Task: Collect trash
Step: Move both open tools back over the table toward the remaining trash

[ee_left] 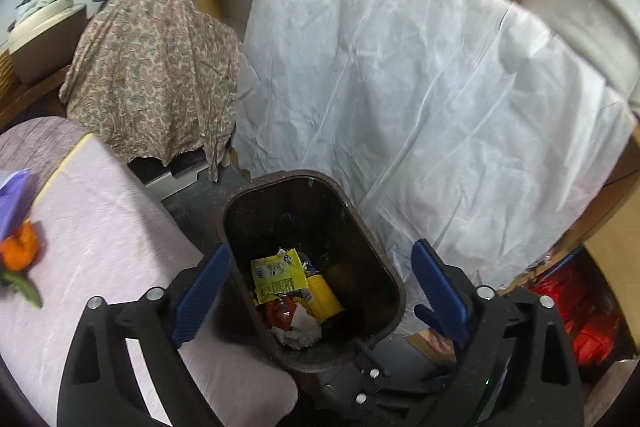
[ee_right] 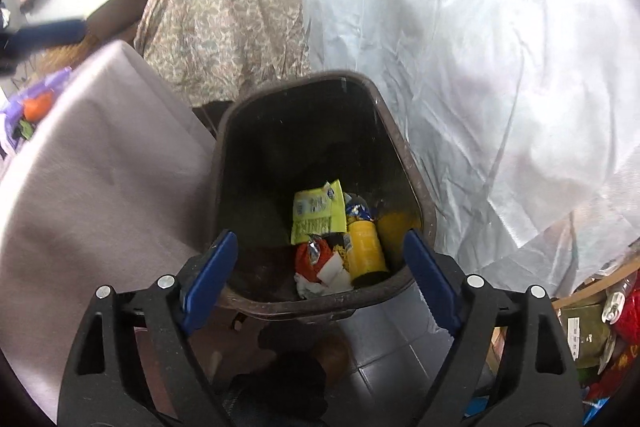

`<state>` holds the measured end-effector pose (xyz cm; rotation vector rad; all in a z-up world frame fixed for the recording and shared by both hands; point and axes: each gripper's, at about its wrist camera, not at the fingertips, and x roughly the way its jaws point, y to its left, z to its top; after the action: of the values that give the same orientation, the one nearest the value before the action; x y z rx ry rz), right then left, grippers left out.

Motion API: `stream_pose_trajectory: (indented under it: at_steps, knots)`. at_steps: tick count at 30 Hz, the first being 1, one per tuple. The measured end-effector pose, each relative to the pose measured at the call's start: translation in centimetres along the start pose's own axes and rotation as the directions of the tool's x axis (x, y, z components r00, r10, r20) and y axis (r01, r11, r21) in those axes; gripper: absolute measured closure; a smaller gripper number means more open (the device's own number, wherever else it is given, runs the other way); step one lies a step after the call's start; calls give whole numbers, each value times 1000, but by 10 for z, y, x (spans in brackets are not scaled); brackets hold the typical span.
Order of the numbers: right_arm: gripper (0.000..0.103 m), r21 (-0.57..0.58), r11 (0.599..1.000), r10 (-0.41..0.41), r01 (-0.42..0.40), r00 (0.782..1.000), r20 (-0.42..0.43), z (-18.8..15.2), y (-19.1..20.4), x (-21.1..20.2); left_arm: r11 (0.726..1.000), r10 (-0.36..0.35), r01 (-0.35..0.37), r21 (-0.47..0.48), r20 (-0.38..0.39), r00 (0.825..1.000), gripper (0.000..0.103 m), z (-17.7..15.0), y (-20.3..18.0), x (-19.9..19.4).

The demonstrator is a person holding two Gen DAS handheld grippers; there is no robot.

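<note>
Over the bin (ee_left: 316, 263) both grippers hang with jaws wide apart and nothing between them, so whatever they carried looks dropped already. Left gripper (ee_left: 320, 295) and right gripper (ee_right: 320, 275) both point down into the bin's mouth, and the trash (ee_right: 336, 239) sits at the bottom: yellow wrapper, yellow can lying on its side, red packet, crumpled paper. Next pickup is probably off to the left, on the pink-covered tabletop (ee_left: 100, 211) where an orange thing (ee_left: 20, 249) lies, nearer the left hand. White sheet (ee_left: 420, 87) drapes behind; room's pretty cluttered
</note>
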<state>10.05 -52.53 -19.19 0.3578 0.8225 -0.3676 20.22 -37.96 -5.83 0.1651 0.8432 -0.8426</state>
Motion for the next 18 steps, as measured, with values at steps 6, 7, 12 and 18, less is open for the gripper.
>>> stream_pose_trajectory:
  at_steps: [6, 7, 12, 18]
  knots:
    - [18, -26, 999, 23, -22, 999, 34, 12, 21, -29, 1000, -13, 14, -21, 48, 999, 10, -8, 20, -52]
    - [18, -34, 999, 30, -28, 999, 43, 15, 26, -34, 1000, -12, 13, -21, 55, 998, 10, -11, 23, -60]
    - [18, -119, 989, 101, -92, 992, 70, 24, 66, -59, 1000, 0, 2, -31, 81, 997, 10, -28, 50, -108]
    - [18, -252, 955, 178, -154, 981, 76, 33, 127, -87, 996, 71, -63, -59, 136, 988, 10, -55, 88, -163]
